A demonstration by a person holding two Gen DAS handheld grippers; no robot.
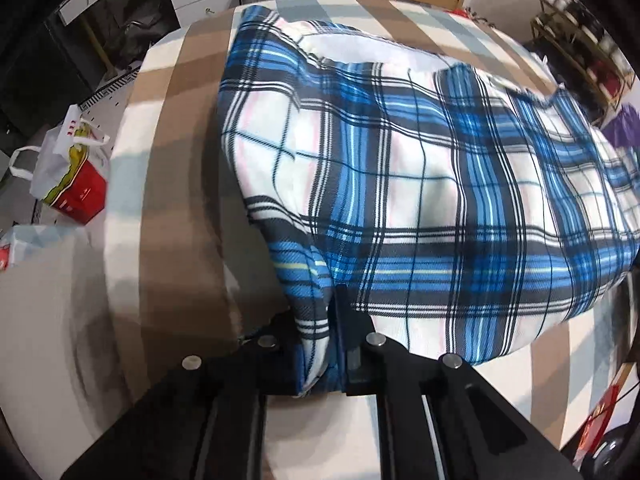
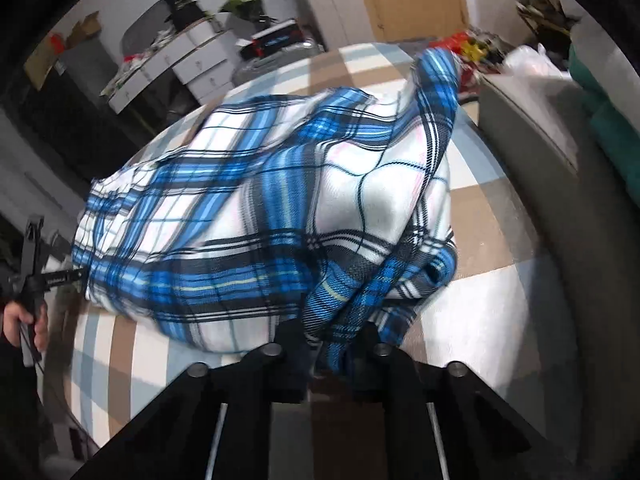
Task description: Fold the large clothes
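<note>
Plaid shirt (image 1: 420, 184), blue, white and black checked, lies spread and partly lifted over a bed with a beige, white and pale-blue checked cover (image 1: 176, 184), filling the middle of both views. Left gripper (image 1: 324, 344), at the bottom centre of its view, is clamped narrow on a bunched edge of the cloth. Right gripper (image 2: 332, 360), bottom centre of its own view, likewise pinches a thick gathered fold.

The main risk, as I judge it, is uneven tension: each pinch takes a rolled wad rather than a flat hem, so a layer could slide out of one grip and the fold would land skewed. A loose flap stands up at the upper right of the right wrist view and could tuck under unnoticed. The fabric looks thin, soft and billowing, with motion blur across it.
</note>
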